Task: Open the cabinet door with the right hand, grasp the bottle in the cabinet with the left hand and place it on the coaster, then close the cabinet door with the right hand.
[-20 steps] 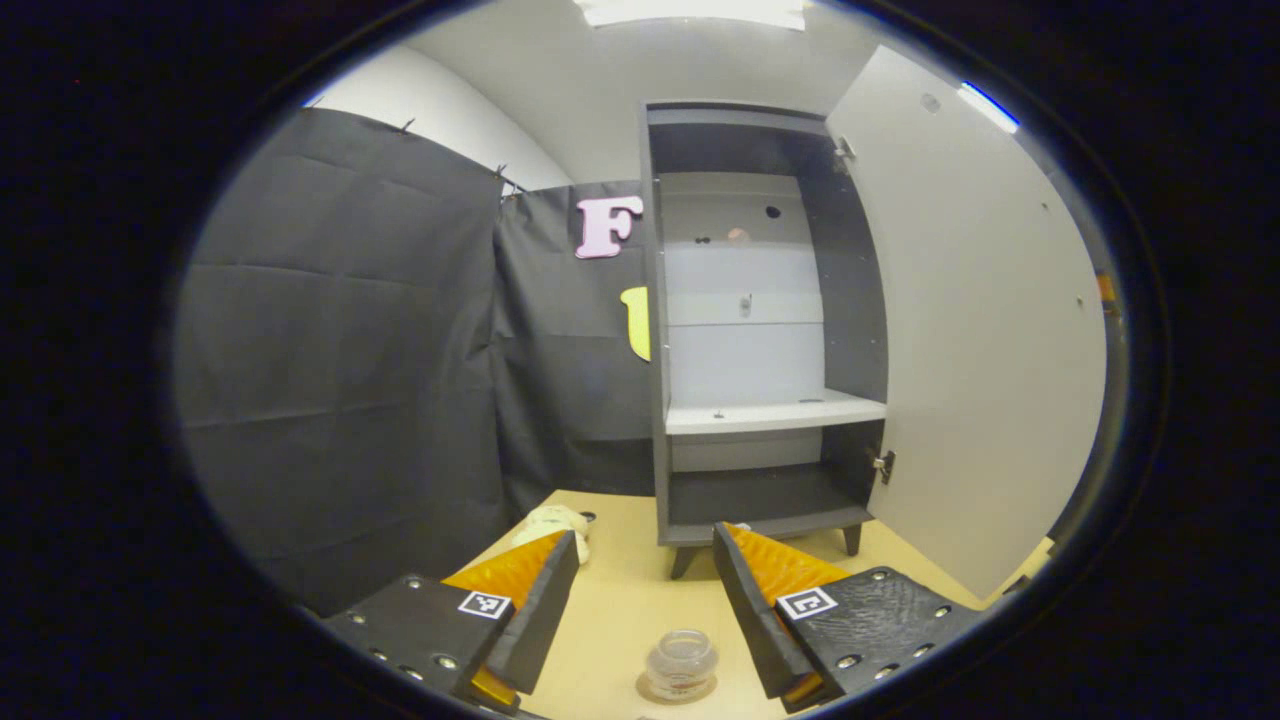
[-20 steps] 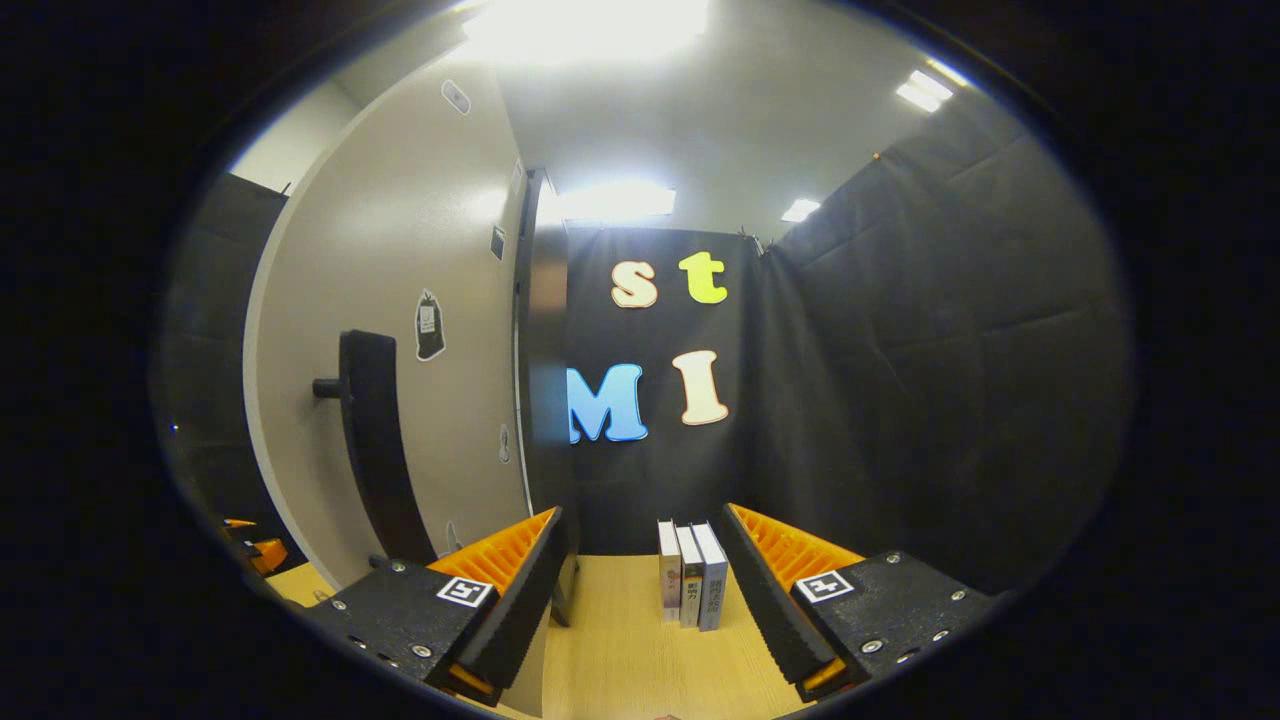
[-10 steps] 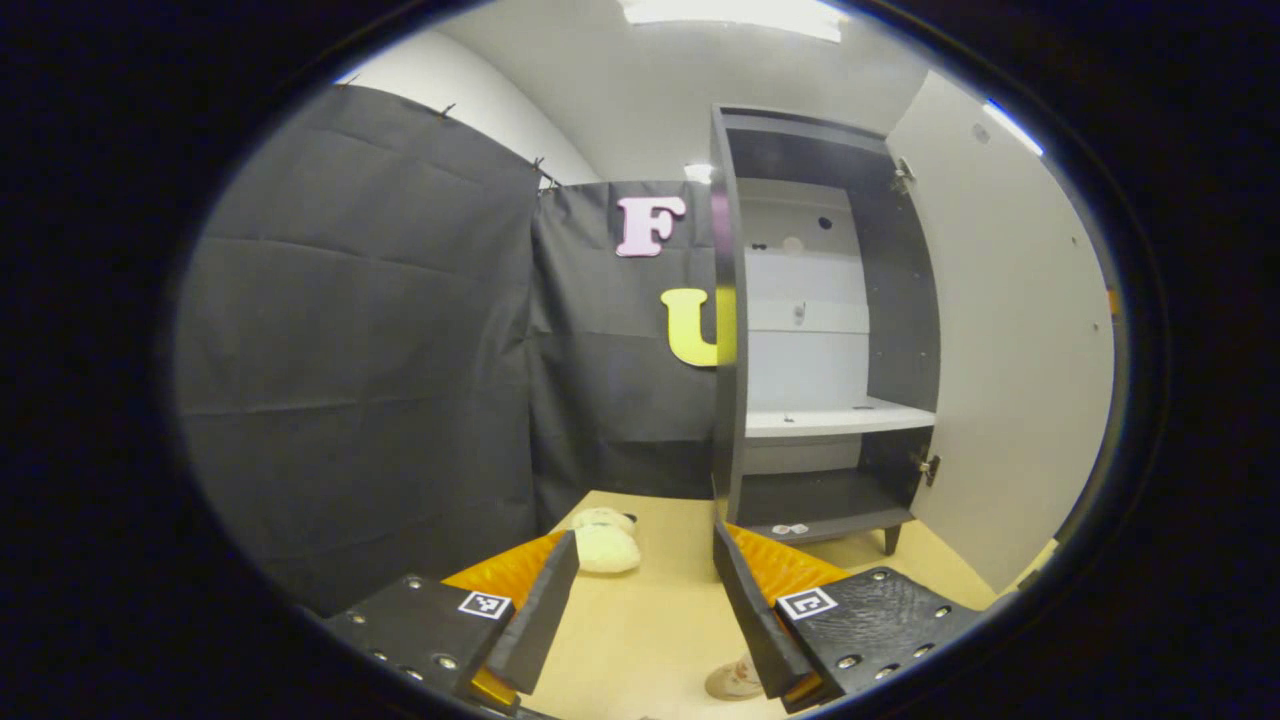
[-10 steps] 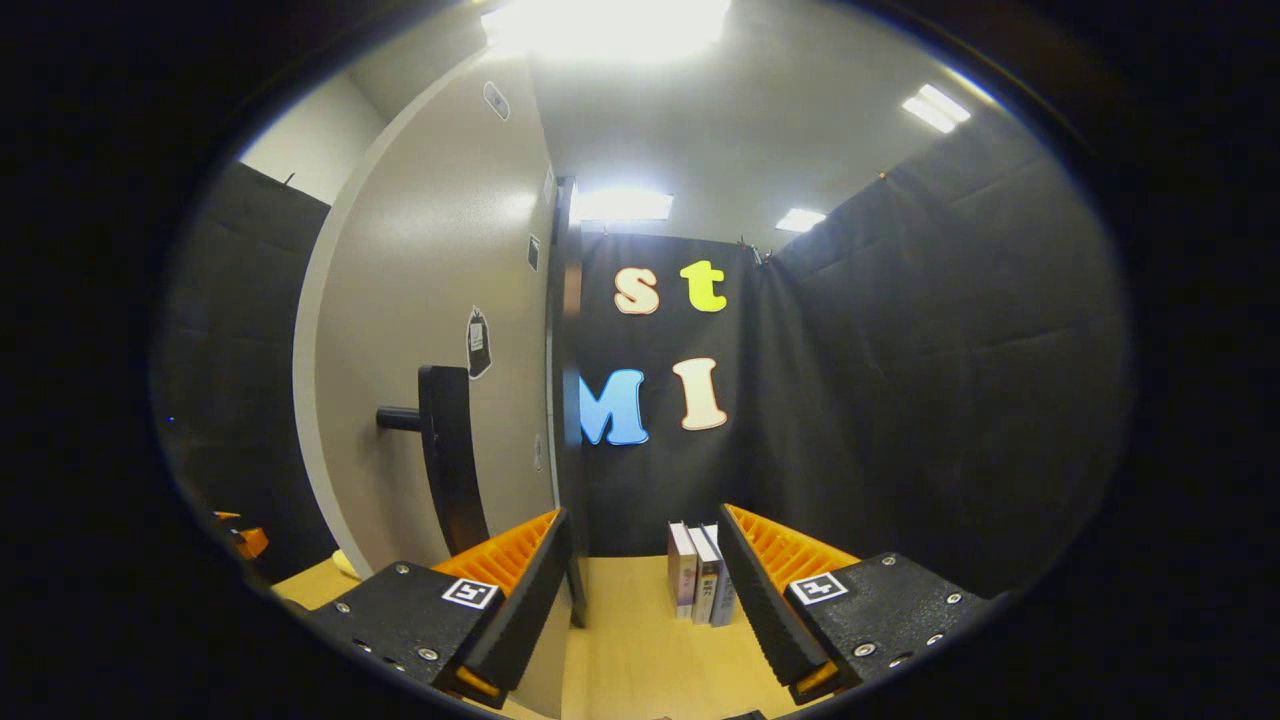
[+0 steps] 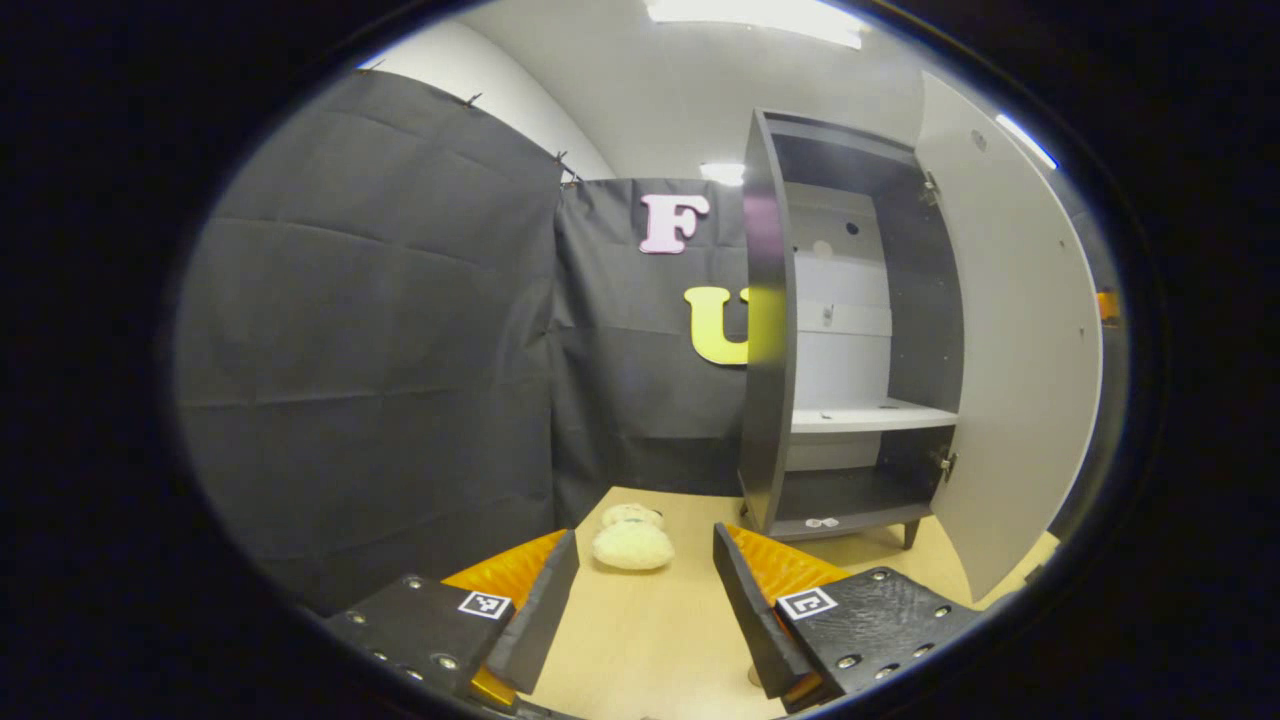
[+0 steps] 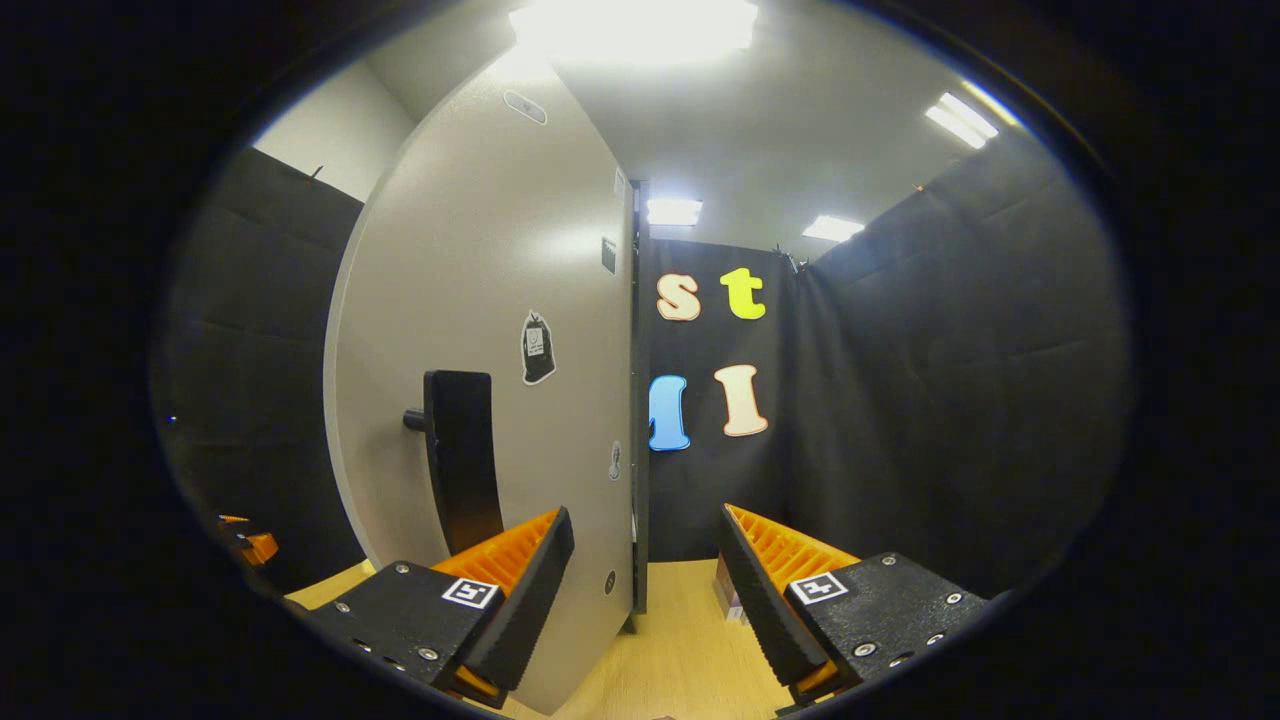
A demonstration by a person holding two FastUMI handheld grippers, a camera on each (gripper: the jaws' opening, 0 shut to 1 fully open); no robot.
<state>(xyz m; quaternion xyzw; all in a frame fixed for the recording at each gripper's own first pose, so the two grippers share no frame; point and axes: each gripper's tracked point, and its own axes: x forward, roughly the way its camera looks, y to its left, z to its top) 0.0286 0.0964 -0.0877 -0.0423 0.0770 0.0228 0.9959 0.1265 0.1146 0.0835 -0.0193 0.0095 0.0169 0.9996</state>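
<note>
1. Here, left claw (image 5: 645, 600): fingers spread wide, nothing between them, touching nothing. It hangs over the bare table (image 5: 640, 640).
2. Right claw (image 6: 645, 585): likewise spread wide and empty. The edge of the cabinet door (image 6: 480, 330) stands in front of the gap between its fingers; the left finger looks near the door's lower face, but contact cannot be judged from this angle.
3. Cabinet (image 5: 850, 330), left gripper view: dark carcass on short legs, standing on the table to the right. Door swung open on its hinges at the right side, pale inner face turned toward the camera.
4. Inside the cabinet: one pale shelf (image 5: 865, 415) in the lower half, a dark bottom board under it. A small pale item lies on the bottom board; too small to identify.
5. Door, right gripper view: pale outer face, a dark vertical handle (image 6: 460, 460) standing off it on a short stub. A small dark sticker sits above and to the right of the handle.
6. Bottle and coaster: a small rounded bit at the bottom edge beside the left claw's right finger, perhaps the coaster; cannot tell.
7. A cream plush toy (image 5: 632, 540) lies on the table ahead of the left claw, left of the cabinet.
</note>
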